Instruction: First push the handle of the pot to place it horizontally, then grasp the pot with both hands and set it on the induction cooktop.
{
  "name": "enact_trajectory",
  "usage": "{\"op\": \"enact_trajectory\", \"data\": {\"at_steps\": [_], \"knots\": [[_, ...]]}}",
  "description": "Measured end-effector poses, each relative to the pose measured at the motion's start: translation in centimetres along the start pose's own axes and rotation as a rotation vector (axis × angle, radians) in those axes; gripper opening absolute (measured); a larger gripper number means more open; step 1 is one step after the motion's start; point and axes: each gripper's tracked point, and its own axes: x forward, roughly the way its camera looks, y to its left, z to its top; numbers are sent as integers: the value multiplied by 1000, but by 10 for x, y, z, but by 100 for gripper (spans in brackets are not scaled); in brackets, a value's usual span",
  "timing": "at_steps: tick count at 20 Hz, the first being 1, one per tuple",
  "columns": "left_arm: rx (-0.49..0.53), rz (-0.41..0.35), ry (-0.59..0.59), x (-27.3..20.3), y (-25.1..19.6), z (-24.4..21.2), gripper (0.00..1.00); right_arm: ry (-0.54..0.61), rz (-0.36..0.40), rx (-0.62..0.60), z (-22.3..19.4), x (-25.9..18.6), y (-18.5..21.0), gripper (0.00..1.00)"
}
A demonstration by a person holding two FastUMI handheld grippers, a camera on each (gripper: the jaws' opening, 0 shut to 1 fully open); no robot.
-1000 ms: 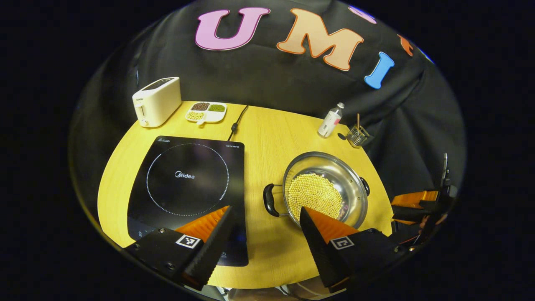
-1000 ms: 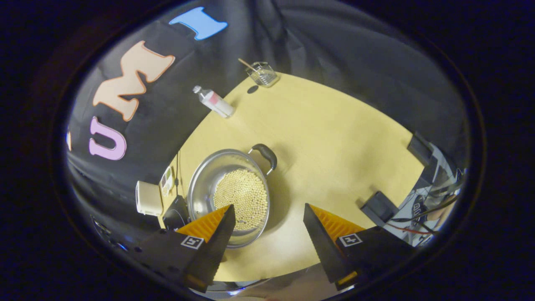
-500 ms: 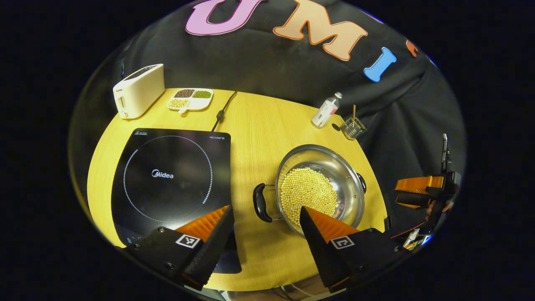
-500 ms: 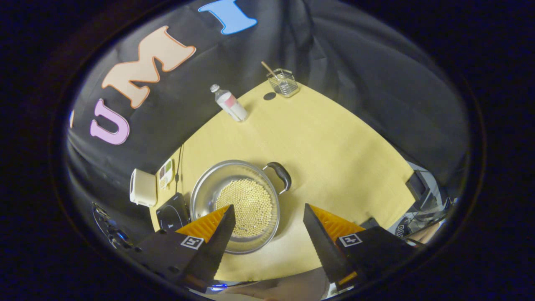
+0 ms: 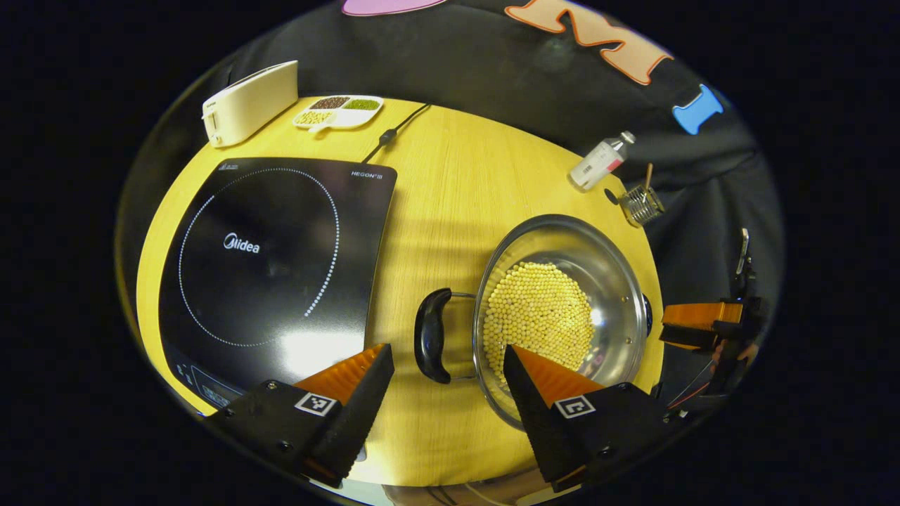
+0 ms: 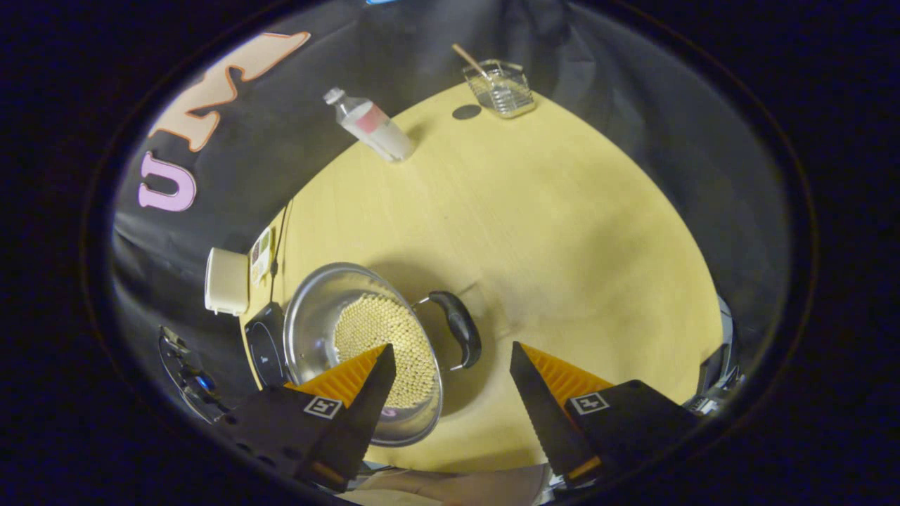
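Note:
A steel pot holding pale round beans stands on the yellow table, to the right of the black induction cooktop. Its black left handle lies just ahead of my open left gripper, between the fingers' line of sight and apart from them. In the right gripper view the pot sits at lower left, and its other black handle lies ahead of my open right gripper. The right gripper also shows in the left gripper view, off the pot's right side.
At the table's back stand a cream toaster, a divided dish of grains and the cooktop's cable. A small bottle and a glass holder with a stick sit at the back right, beyond the pot.
Both grippers have come down and closer to the pot; each handle now lies nearer its gripper's fingers. The pot has not moved on the table.

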Motion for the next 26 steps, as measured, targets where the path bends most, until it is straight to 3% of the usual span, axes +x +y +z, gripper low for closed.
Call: {"op": "enact_trajectory", "data": {"at_steps": [1, 3, 4, 5, 7, 9, 10, 14, 15, 16, 17, 19, 20, 21, 23, 24, 26], "knots": [[-13, 3, 5, 3, -2, 2, 96, 32, 20, -8, 0, 6, 1, 100], [-26, 16, 19, 9, -4, 3, 97, 75, 54, -20, 1, 18, 2, 100], [-26, 23, 29, 11, -3, 4, 97, 102, 82, -16, 2, 21, 6, 94], [-21, 27, 42, 15, -4, 5, 100, 126, 100, -14, 1, 24, 8, 100], [-12, 44, 63, 21, -3, 4, 96, 161, 122, -19, -2, 34, 10, 93], [-7, 57, 78, 27, -1, 7, 100, 193, 143, -25, -4, 41, 13, 90], [-9, 58, 86, 30, -1, 5, 95, 205, 151, -31, -8, 45, 15, 99], [-19, 45, 120, 38, -4, 5, 92, 245, 157, -50, -12, 56, 13, 98], [-18, 45, 130, 40, -4, 3, 90, 248, 164, -54, -15, 58, 14, 88], [-12, 48, 141, 42, -3, 2, 89, 253, 170, -51, -15, 62, 16, 87], [-6, 53, 148, 45, -2, 2, 88, 264, 168, -52, -16, 65, 15, 72], [6, 63, 157, 47, -1, 4, 84, 282, 177, -61, -20, 66, 18, 71], [13, 75, 165, 47, 3, 3, 83, 283, 169, -75, -21, 67, 15, 81], [16, 86, 173, 46, 5, 3, 81, 277, 159, -89, -22, 75, 12, 69], [5, 103, 194, 48, 11, 3, 64, 296, 152, -78, -22, 74, 12, 54], [-12, 104, 207, 47, 10, 2, 66, 292, 149, -73, -16, 74, 10, 48], [-57, 120, 222, 49, 11, 0, 65, 266, 131, -96, -19, 71, 10, 50]]}}
